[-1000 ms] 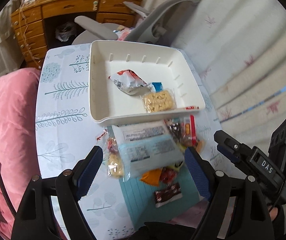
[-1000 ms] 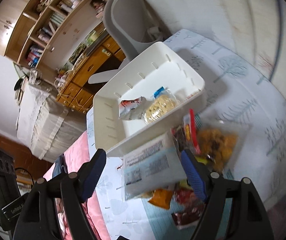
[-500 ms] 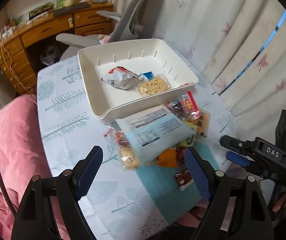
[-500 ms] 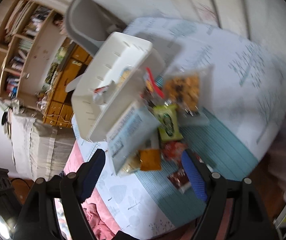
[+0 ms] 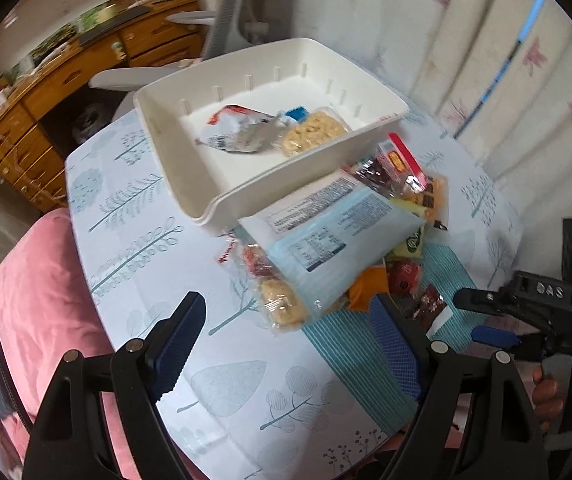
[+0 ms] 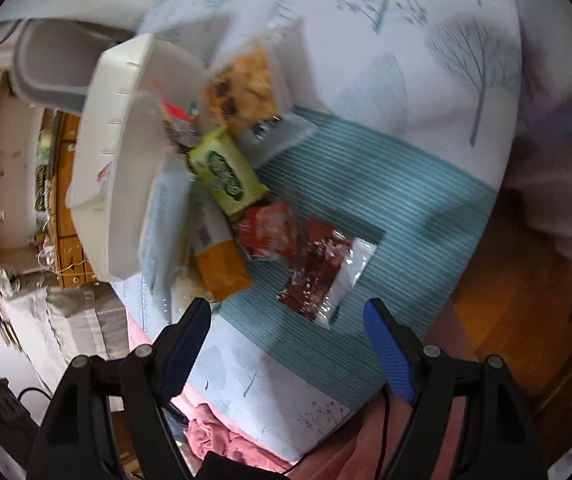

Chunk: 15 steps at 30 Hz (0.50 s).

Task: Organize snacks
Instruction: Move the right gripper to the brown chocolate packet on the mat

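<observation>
A white bin (image 5: 222, 196) stands on the table and holds a silver-red packet (image 5: 238, 132) and a clear pack of pale biscuits (image 5: 314, 136). In front of it lies a heap of snacks topped by a light-blue packet (image 5: 334, 236). My left gripper (image 5: 290, 336) hovers open above the table's near side, nothing between its fingers. My right gripper (image 6: 286, 336) is open too, above a dark red-brown wrapper (image 6: 322, 268) on the teal mat (image 6: 386, 208). A green packet (image 6: 226, 172), a red packet (image 6: 266, 228) and an orange one (image 6: 222, 268) lie beside it. The bin (image 6: 102, 128) sits at left.
The round table (image 5: 126, 208) has a tree-print cloth. A pink cushion (image 5: 38, 288) lies at its left edge, a grey chair (image 5: 234, 20) and a wooden desk (image 5: 58, 80) behind it, curtains (image 5: 466, 40) to the right. A hand (image 5: 546, 392) holds the other gripper at lower right.
Both grippers rolled and sank toward the table. The right one swung from the bin over to the wrappers on the teal mat. Both stayed open.
</observation>
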Each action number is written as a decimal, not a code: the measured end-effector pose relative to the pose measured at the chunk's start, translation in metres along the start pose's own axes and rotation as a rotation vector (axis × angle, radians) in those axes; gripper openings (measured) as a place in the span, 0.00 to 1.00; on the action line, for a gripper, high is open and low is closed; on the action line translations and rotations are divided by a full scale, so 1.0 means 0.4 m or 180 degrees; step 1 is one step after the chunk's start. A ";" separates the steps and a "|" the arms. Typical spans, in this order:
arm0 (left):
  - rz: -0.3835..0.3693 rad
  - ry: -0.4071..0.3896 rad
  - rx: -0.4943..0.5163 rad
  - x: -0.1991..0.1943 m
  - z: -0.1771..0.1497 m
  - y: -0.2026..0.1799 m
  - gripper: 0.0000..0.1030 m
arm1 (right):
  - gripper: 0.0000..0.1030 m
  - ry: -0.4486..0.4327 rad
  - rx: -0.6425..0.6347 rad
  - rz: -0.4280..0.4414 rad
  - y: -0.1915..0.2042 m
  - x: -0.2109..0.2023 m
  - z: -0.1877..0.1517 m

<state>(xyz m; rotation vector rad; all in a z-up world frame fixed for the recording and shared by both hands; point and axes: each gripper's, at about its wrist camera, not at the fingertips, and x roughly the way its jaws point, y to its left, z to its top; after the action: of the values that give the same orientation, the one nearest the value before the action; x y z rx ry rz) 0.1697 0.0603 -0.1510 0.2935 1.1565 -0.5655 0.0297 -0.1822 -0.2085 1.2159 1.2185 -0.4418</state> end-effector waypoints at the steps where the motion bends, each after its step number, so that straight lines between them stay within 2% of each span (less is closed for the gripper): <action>1: 0.0017 0.0040 0.0049 0.007 0.003 -0.008 0.80 | 0.77 0.0014 0.0032 -0.0016 -0.003 0.005 0.002; 9: 0.0183 0.0342 0.0470 0.084 0.020 -0.072 0.81 | 0.77 0.0267 0.0389 -0.0188 -0.026 0.066 0.019; 15: 0.0370 0.0507 0.0634 0.147 0.033 -0.107 0.81 | 0.77 0.0440 0.0458 -0.0328 -0.029 0.106 0.022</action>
<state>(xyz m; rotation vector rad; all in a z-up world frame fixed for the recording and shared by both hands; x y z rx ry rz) 0.1728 0.0026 -0.1971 0.5818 1.2291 -0.5633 0.0398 -0.1806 -0.2524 1.3274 1.3915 -0.5362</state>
